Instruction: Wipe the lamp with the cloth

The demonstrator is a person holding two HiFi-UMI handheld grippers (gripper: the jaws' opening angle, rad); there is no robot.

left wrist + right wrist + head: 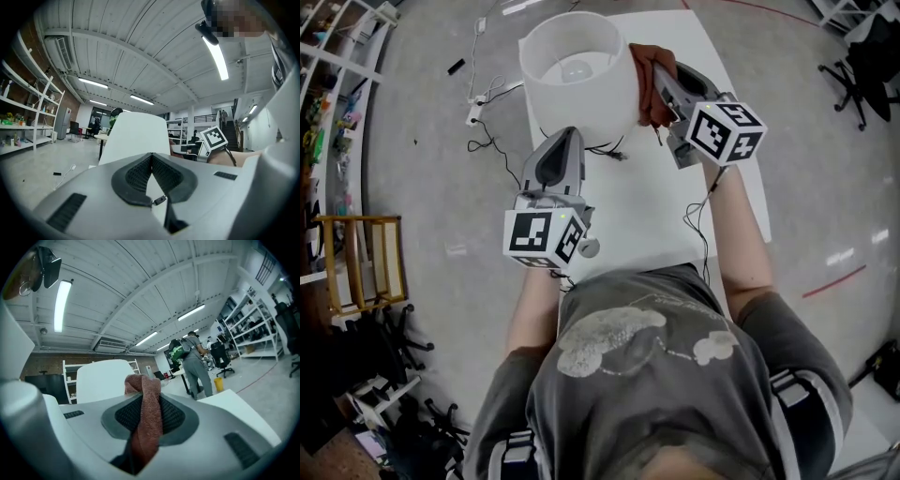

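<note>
Nearest the person, the left gripper (565, 137) hangs over the white table (649, 217). Its jaws are closed tip to tip with nothing between them, and they point at the foot of the lamp (579, 77). A black cable (615, 151) lies on the table just past it. Further out, the right gripper (664, 82) is clamped on the reddish-brown cloth (644, 58), which seems to press on the right side of the shade, though the contact itself is hidden. The wide shade covers the lamp's stand from above. On the floor to the left lie loose wires (487, 142), with shelving (337, 75) further left and an office chair (862, 66) far right.
</note>
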